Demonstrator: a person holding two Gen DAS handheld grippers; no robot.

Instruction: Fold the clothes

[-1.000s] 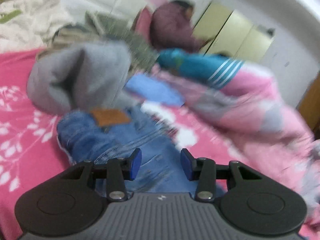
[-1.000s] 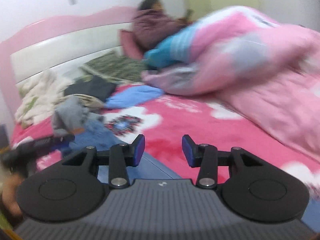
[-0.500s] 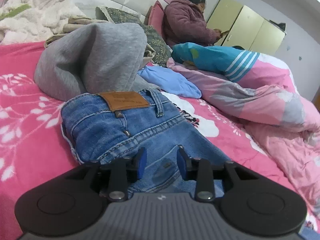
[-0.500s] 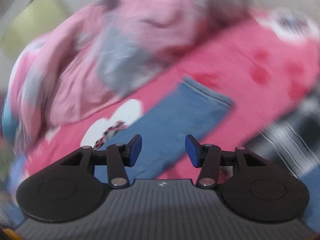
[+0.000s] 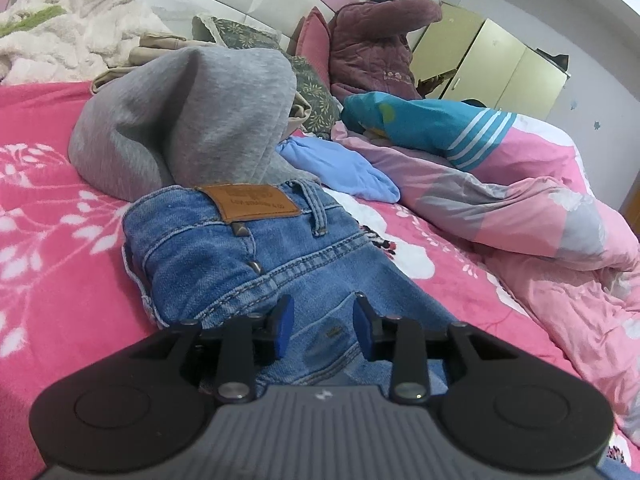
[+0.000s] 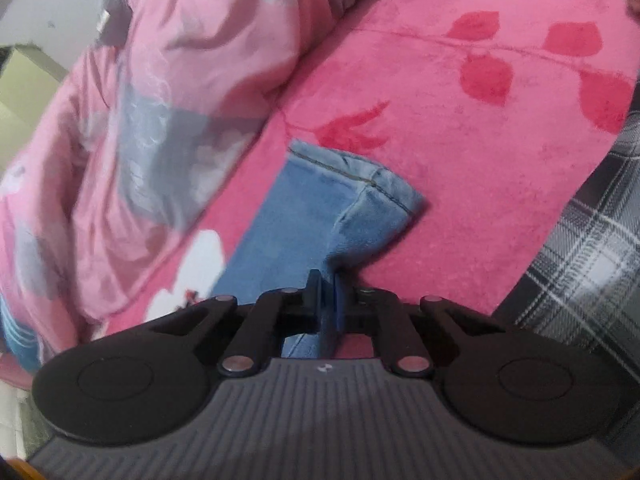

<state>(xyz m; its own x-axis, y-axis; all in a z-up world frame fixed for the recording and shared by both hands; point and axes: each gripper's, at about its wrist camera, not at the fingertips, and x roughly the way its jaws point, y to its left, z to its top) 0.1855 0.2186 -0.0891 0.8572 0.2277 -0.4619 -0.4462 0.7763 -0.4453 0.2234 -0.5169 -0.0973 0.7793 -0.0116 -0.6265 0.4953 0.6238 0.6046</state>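
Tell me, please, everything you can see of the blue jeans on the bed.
The jeans are mid-blue denim with orange-tan stitching, a brown leather-look waist patch, a belt loop and metal rivets. They lie on the pink floral blanket, waistband against a grey hoodie. The left gripper sits open over the seat; the right gripper has shut its jaws on the hemmed leg end.

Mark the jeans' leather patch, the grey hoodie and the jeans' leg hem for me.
leather patch (image 5: 256,202): left wrist view, patch centre.
grey hoodie (image 5: 200,112): left wrist view, hood's outer fabric.
jeans' leg hem (image 6: 352,172): right wrist view, stitched cuff edge.
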